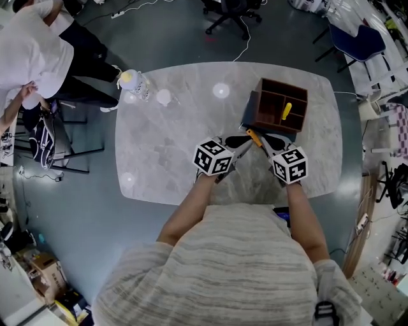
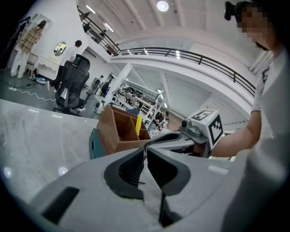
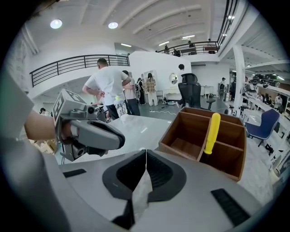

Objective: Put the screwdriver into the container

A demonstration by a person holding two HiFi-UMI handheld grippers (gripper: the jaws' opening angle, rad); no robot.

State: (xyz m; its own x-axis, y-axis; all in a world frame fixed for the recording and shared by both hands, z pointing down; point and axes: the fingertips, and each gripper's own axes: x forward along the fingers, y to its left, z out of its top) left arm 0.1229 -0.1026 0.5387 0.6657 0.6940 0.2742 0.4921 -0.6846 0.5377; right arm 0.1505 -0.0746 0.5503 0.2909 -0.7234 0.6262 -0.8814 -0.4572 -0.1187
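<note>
A yellow-handled screwdriver (image 1: 287, 111) (image 3: 212, 132) (image 2: 138, 124) stands upright in a compartment of the brown wooden container (image 1: 271, 89) (image 3: 181, 136) (image 2: 117, 131) at the table's far right. My right gripper (image 1: 264, 141) (image 3: 146, 152) hovers just in front of the container, shut with nothing between its jaws. Beside it on the left, my left gripper (image 1: 239, 143) (image 2: 146, 148) is also shut and empty. A small orange piece (image 1: 254, 137) shows between the two grippers' tips; I cannot tell what it is.
A teal box (image 1: 250, 109) (image 2: 95, 144) lies against the container's left side. A small bottle with a yellow cap (image 1: 132, 80) stands at the marble table's (image 1: 166, 146) far left corner. A person in white (image 1: 32, 57) is beyond it, and office chairs (image 1: 233, 13) stand past the table.
</note>
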